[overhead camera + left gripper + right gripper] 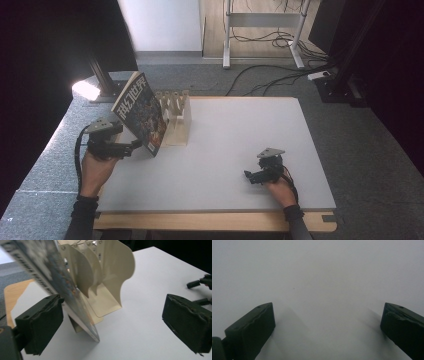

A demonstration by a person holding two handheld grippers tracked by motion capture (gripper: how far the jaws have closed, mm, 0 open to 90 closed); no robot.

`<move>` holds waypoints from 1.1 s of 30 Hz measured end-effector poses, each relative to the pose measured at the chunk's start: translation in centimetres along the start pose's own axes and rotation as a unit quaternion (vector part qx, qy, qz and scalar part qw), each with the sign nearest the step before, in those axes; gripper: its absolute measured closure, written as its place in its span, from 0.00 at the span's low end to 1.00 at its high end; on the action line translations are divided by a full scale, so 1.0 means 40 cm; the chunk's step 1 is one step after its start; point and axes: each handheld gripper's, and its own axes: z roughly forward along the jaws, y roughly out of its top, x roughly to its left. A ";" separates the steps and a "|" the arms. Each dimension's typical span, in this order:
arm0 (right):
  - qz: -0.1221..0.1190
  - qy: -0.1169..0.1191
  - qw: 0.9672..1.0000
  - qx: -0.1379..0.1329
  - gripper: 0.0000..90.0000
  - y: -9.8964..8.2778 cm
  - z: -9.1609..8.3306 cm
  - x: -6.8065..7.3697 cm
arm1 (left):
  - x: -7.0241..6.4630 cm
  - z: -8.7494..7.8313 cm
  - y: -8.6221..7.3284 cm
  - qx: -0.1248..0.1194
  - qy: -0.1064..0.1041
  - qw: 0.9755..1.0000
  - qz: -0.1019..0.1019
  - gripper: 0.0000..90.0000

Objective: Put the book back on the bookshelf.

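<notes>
A magazine with a dark illustrated cover stands tilted on its lower corner at the left of the white tabletop, leaning against a cream file rack. My left gripper is just left of it, jaws wide open. In the left gripper view the magazine rises between the pads, its bottom corner on the table; the left pad sits right beside the cover and the right pad is far off. The rack's curved dividers stand behind. My right gripper rests open and empty on the table, front right.
A wooden board juts out under the tabletop along the near edge. A bright lamp on a black stand glows at the back left. Cables and desk legs lie on the floor beyond the table.
</notes>
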 end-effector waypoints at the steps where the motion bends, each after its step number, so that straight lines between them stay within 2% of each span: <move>1: 0.000 0.000 1.000 0.000 0.00 0.000 0.000 0.000 | -0.009 0.002 -0.001 0.000 0.000 1.000 0.003 0.01; 4: 0.000 0.000 1.000 0.000 0.00 0.000 0.000 0.000 | -0.032 0.008 -0.005 -0.005 -0.007 1.000 0.009 0.00; 9: 0.001 0.000 1.000 0.000 0.00 0.000 0.000 0.001 | -0.070 0.036 -0.011 -0.003 -0.037 0.999 0.018 0.00; 14: 0.001 0.000 1.000 0.000 0.00 0.000 0.000 0.001 | -0.111 0.079 -0.017 0.010 -0.076 0.997 0.031 0.00; 21: 0.001 0.000 1.000 0.000 0.00 0.000 0.000 0.001 | -0.165 0.149 -0.038 0.030 -0.109 0.992 0.049 0.00; 29: 0.000 0.000 1.000 0.000 0.00 -0.001 0.000 0.001 | -0.209 0.217 -0.081 0.042 -0.122 0.989 0.072 0.00; 33: 0.000 0.000 1.000 0.000 0.00 -0.001 0.000 0.000 | -0.219 0.242 -0.107 0.055 -0.123 0.988 0.078 0.00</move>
